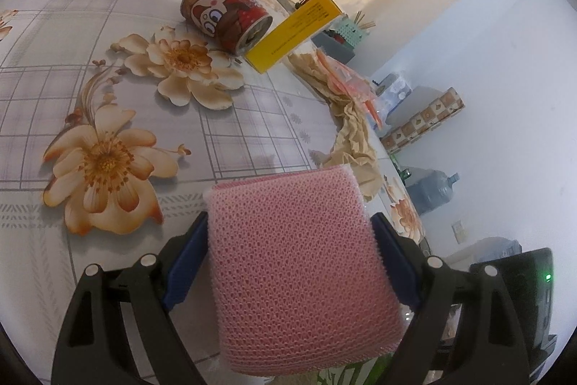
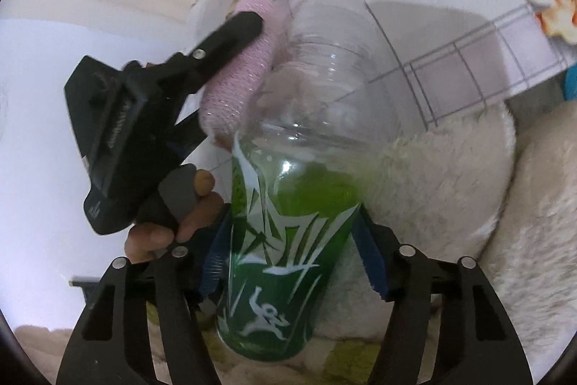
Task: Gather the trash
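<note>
1. Pink mesh sponge [image 1: 303, 273] fills the left wrist view, pinched flat between the blue pads of the left gripper [image 1: 288, 230], so that one is clamped on the sponge; beyond it on the flowered tablecloth [image 1: 108, 60] lie a red can [image 1: 225, 13] on its side, a yellow box [image 1: 294, 33] touching the can's end, and crumpled brown paper [image 1: 351, 128] near the table edge; I'd say that's the trash left to grab, so keep the sponge squeezed firm and don't sweep it into the can.

2. Right wrist view: the right gripper [image 2: 292, 248] is closed around a green-labelled plastic bottle [image 2: 292, 204], gripped low on the label; the sponge sits just beside the bottle's clear upper part, maybe touching, can't tell; a bottle that thin probably flexes, so hold steady pressure, keep it from tilting, and carry both hands apart to wherever the bin is; no bin is in sight.
</note>
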A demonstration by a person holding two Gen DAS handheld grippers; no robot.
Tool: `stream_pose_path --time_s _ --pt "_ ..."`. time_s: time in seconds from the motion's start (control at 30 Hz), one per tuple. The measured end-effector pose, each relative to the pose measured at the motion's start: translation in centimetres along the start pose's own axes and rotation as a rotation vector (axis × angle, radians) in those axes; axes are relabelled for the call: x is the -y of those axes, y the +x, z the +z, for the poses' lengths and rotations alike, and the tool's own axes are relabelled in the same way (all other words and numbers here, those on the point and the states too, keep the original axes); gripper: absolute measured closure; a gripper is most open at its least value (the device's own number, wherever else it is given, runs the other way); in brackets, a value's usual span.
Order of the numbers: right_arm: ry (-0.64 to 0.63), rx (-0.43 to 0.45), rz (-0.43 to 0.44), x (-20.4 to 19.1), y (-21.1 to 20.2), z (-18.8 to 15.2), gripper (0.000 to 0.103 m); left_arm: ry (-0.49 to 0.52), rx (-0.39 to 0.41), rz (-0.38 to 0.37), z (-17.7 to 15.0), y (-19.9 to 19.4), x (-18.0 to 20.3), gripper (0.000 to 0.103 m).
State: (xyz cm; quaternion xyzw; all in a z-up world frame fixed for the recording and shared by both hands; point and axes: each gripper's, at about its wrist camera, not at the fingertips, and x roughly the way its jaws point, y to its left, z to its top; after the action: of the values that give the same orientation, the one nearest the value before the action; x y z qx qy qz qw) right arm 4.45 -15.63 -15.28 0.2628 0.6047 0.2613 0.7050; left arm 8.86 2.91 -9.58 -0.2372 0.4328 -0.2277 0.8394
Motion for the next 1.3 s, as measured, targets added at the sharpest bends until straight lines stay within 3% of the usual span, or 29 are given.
stream_pose_path --time_s 0.43,0.7,0.93,1.13,1.2,1.3 --pt "0.103 0.046 0.164 3.4 -0.8 -0.6 0.047 -0.005 -0.003 0.001 0.3 -1.2 0.8 0.018" --pt "0.146 0.16 0.256 7.0 -4.2 -1.3 0.048 0.063 -0.012 -0.05 1.7 -1.2 4.9 0.018" --pt "0.225 0.227 0.336 11.1 -6.7 -3.7 0.048 0.133 -0.064 -0.112 2.5 1.1 9.7 0.018" --pt "0.301 0.42 0.367 16.1 -14.6 -6.7 0.048 0.263 -0.145 -0.214 3.5 4.9 16.8 0.018" --pt "0.342 0.519 0.347 18.8 -17.9 -7.9 0.048 0.301 -0.204 -0.258 3.6 7.4 20.2 0.018" --pt "0.416 0.61 0.296 23.1 -21.3 -9.2 0.048 0.326 -0.33 -0.247 3.4 13.1 24.7 0.018"
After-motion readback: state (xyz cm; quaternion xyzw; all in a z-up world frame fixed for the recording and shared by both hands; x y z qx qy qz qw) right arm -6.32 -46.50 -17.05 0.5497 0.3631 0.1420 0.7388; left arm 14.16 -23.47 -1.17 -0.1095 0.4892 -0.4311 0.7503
